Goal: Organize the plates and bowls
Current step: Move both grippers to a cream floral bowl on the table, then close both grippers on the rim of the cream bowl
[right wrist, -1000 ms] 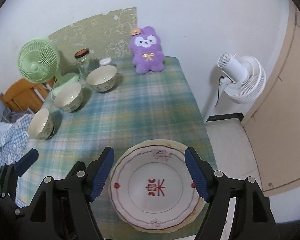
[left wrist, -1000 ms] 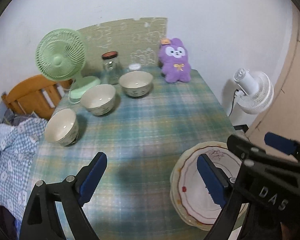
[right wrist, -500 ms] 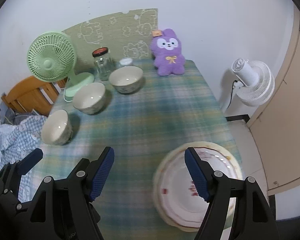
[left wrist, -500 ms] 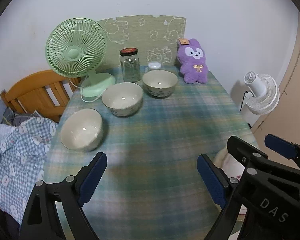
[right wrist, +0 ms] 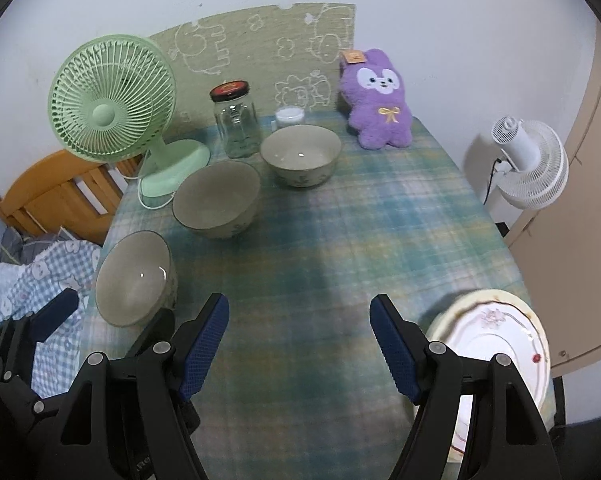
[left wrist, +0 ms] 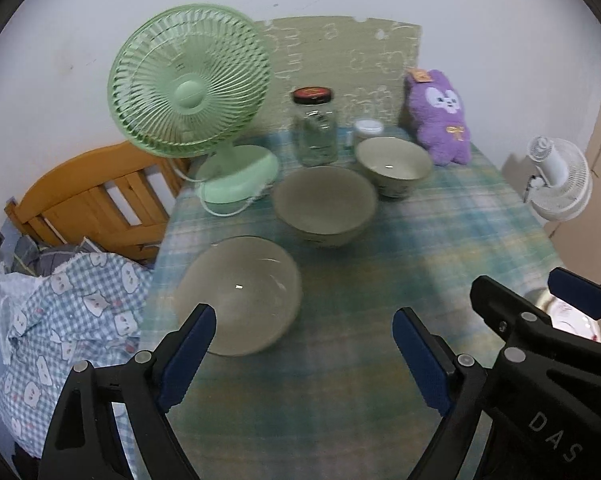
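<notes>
Bare plaid tablecloth [right wrist: 340,240] runs centre to right; three beige ceramic bowls [right wrist: 216,200] block the left, stacked plates [right wrist: 496,336] near-right.

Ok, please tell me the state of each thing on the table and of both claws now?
Left claw: open, holds nothing.
Right claw: open, holds nothing.
Near bowl: upright, empty.
Middle bowl: upright, empty.
Far bowl: upright, empty.
Plates: stacked at the table edge.
Glass jar: lid on.
Green fan: upright.
</notes>
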Action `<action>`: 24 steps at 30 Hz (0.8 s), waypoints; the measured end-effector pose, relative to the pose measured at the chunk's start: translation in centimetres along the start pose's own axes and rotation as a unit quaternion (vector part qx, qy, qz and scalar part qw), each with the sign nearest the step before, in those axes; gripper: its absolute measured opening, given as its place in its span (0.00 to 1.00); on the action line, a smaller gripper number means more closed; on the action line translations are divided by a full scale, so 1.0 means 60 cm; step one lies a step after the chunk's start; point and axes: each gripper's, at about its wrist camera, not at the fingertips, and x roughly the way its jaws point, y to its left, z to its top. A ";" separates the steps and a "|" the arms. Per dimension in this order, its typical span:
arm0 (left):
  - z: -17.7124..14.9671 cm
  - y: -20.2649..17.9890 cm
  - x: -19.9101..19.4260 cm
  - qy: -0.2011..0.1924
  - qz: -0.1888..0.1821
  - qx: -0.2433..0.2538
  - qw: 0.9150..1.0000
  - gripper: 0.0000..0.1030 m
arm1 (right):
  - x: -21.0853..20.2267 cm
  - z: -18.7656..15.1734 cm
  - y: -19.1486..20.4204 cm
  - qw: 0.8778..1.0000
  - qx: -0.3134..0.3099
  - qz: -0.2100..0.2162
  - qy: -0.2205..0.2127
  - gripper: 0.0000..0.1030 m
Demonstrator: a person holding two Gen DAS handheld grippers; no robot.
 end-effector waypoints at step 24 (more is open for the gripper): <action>0.005 0.165 0.160 0.047 0.024 -0.035 0.998 0.67 | 0.177 0.028 0.176 0.998 -0.031 0.028 0.048 0.60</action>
